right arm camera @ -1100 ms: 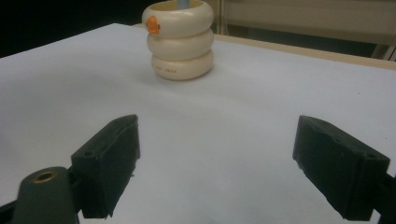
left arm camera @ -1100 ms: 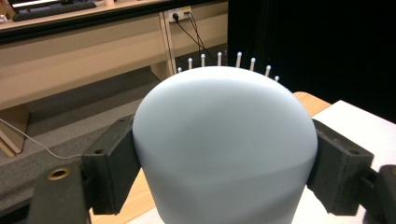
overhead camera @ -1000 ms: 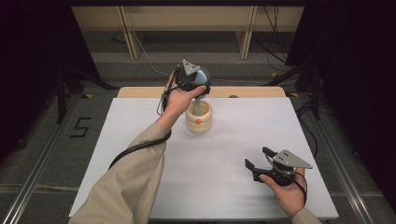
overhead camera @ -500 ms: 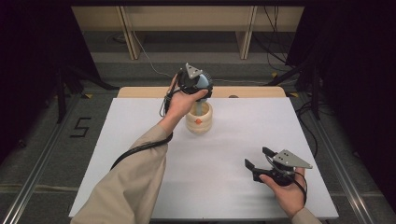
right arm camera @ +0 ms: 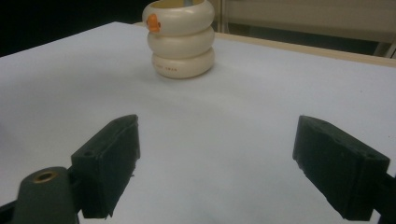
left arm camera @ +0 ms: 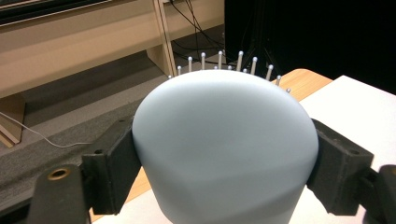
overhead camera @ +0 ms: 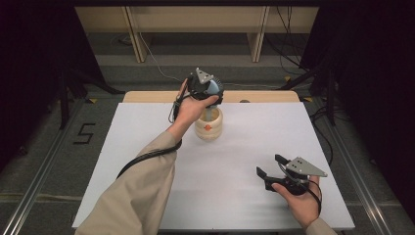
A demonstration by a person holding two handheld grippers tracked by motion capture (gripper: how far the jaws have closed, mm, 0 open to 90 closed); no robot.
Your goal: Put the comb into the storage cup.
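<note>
Two black pads (left arm camera: 114, 168) clamp smooth, domed, possibly-plastic brush head (left arm camera: 224, 144).

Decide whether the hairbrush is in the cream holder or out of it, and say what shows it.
Partly in. The left gripper grips the hairbrush by its head, while its handle dips into the cream holder.

my high view sits above my side of the white table (overhead camera: 147, 147), facing fwd & down, far off. left gripper view rides close behind a pale blue brush head (left arm camera: 224, 149), facing past the table's far edge. right gripper view looks low across the table; shares the cream ringed holder (right arm camera: 180, 39) (overhead camera: 209, 126) w/ high view.
</note>
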